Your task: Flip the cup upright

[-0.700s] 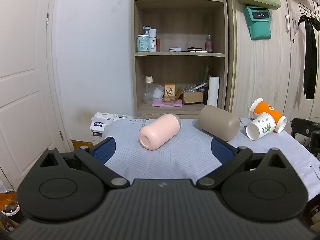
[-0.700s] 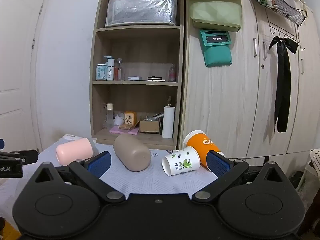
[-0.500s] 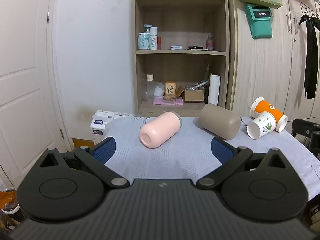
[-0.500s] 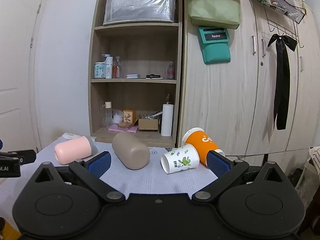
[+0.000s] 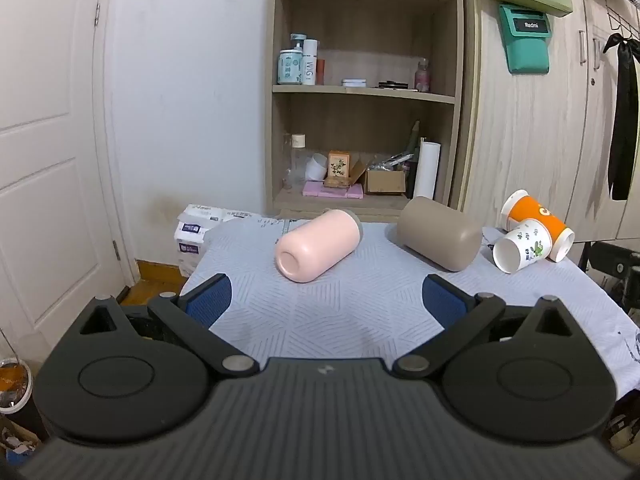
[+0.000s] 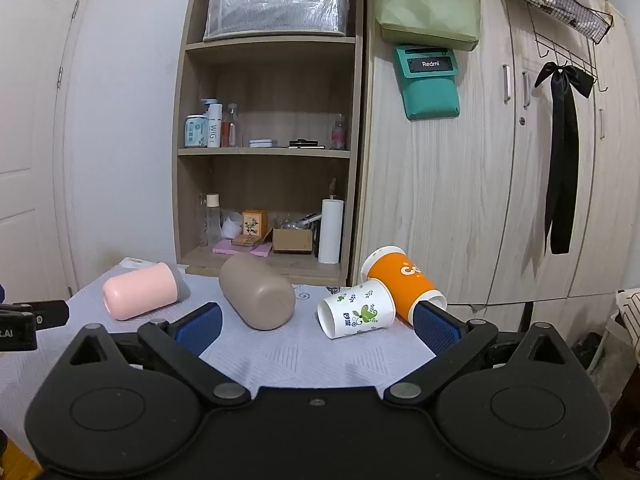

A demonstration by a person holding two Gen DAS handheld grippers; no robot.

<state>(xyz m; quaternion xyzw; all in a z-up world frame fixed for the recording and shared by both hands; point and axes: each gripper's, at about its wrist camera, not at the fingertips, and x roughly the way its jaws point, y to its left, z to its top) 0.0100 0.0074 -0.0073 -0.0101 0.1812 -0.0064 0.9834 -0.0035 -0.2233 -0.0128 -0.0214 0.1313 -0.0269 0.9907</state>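
Several cups lie on their sides on a table with a pale patterned cloth. A pink cup lies with its mouth toward me, a taupe cup to its right, then a white floral paper cup and an orange paper cup. My left gripper is open and empty, short of the pink cup. My right gripper is open and empty, short of the taupe cup and the white floral cup. The pink cup and orange cup also show there.
A wooden shelf unit with bottles and boxes stands behind the table, next to wardrobe doors. A white door is at the left. Tissue packs lie beyond the table's left end. The left gripper's tip shows at the left edge.
Both views have shifted slightly: the cups sit a little lower and closer in the frames. No cup has moved on the table. Both grippers stay open.
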